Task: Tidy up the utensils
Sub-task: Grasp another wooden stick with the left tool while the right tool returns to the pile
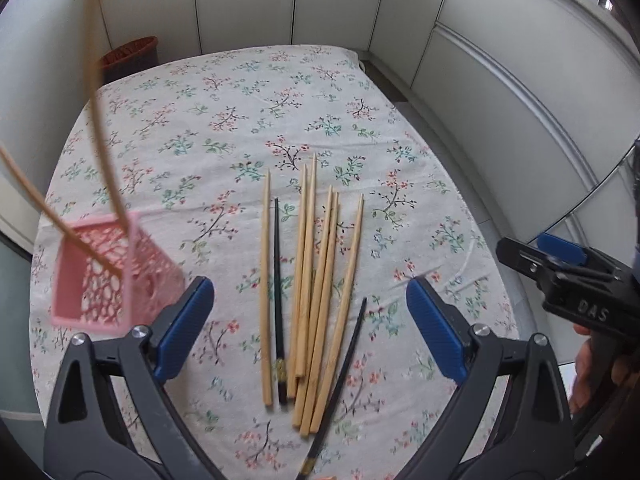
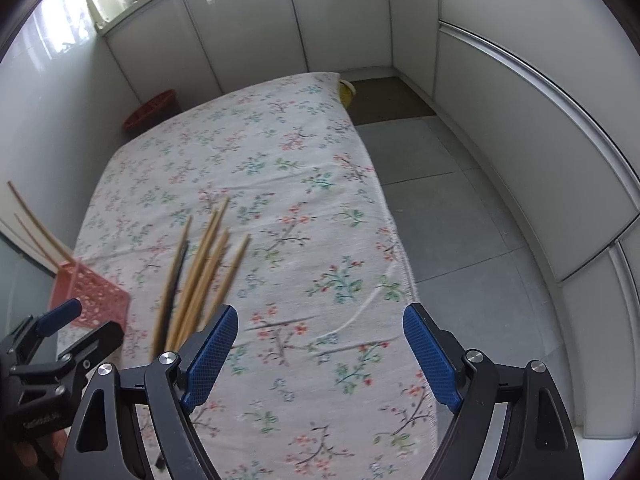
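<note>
Several light wooden chopsticks (image 1: 308, 280) lie side by side on the floral tablecloth (image 1: 224, 120), with two black chopsticks (image 1: 279, 300) among them. My left gripper (image 1: 310, 316) hovers over the bundle, open, nothing between its blue pads (image 1: 184, 324). A pink lattice basket (image 1: 104, 276) stands to the left with two long wooden sticks (image 1: 100, 120) leaning out of it. In the right wrist view the same chopsticks (image 2: 200, 272) lie left of my right gripper (image 2: 320, 356), which is open over bare cloth. The pink basket (image 2: 90, 296) shows at that view's left edge.
The right gripper's body (image 1: 568, 280) and a hand show at the left wrist view's right edge. A red bin (image 2: 150, 110) stands beyond the table's far left corner. The table's right edge (image 2: 400, 248) drops to grey floor tiles. White cabinet doors surround the table.
</note>
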Tool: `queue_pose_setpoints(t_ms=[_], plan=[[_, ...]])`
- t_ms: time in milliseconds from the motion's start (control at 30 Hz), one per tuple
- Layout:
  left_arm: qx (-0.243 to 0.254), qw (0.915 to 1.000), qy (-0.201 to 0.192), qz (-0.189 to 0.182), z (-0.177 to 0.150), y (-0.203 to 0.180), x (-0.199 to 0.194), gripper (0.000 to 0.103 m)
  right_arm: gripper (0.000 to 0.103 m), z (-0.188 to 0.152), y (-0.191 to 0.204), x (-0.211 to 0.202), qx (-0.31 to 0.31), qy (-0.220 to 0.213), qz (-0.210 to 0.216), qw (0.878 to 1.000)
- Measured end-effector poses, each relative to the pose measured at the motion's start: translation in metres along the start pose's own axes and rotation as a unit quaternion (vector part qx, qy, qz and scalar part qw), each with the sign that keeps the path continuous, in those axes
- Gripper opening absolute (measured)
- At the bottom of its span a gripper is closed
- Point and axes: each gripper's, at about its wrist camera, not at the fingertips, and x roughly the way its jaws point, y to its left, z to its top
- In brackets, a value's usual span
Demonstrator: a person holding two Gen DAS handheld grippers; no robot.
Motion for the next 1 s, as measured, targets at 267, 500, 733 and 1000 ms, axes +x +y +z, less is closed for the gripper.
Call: queue_pose_setpoints(t_ms=[267, 500, 733, 1000], plan=[[-0.011, 0.9995, 0.028, 0.012, 0.042, 0.004, 0.065, 0.055, 0.086, 0.002, -0.016, 0.034, 0.003, 0.036, -0.01, 0.999], [-0.067, 0.9962, 0.056, 0.0, 0.062, 0.023, 0.109, 0.03, 0.086, 0.002, -0.021, 0.053, 0.003, 0.057, -0.002, 0.998], [-0.069, 0.9952, 0.07, -0.001, 0.068, 0.025, 0.134, 0.017, 0.086, 0.006, -0.015, 0.064, -0.001, 0.062, 0.001, 0.998], [-0.038, 0.996, 0.08, 0.009, 0.071, 0.016, 0.139, 0.007, 0.086, 0.011, -0.006, 0.071, -0.012, 0.066, 0.001, 0.998]])
